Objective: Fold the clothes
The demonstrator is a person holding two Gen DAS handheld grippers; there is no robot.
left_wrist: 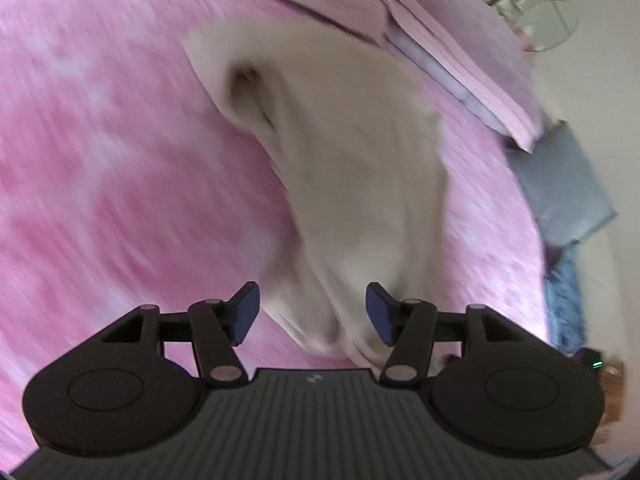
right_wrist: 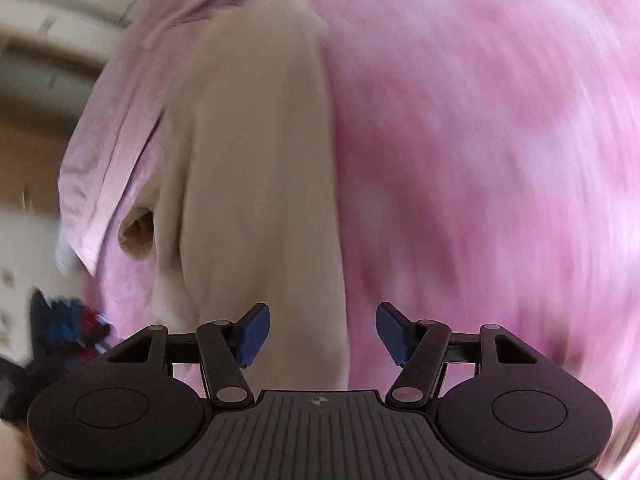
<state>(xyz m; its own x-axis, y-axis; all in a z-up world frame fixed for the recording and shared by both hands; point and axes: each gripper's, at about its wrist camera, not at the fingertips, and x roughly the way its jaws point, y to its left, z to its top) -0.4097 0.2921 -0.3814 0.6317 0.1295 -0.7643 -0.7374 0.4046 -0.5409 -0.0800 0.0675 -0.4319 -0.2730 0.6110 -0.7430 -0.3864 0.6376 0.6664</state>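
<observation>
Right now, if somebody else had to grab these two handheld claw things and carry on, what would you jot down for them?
Left gripper: jaws open, holding nothing, hovering over the near end of the cream garment.
Right gripper: jaws open, empty, above the same garment.
The garment lies lengthwise on the pink bedspread, one sleeve opening showing; both views are blurred by motion.
A folded pink sheet lies beyond it near the bed's edge.
Done: the garment looks partly narrowed, though I cannot tell how many folds.
Left: grip the near end and fold it further.

Garment [left_wrist: 352,168] lies on bedspread [left_wrist: 120,160], beside pillow [left_wrist: 452,40].
</observation>
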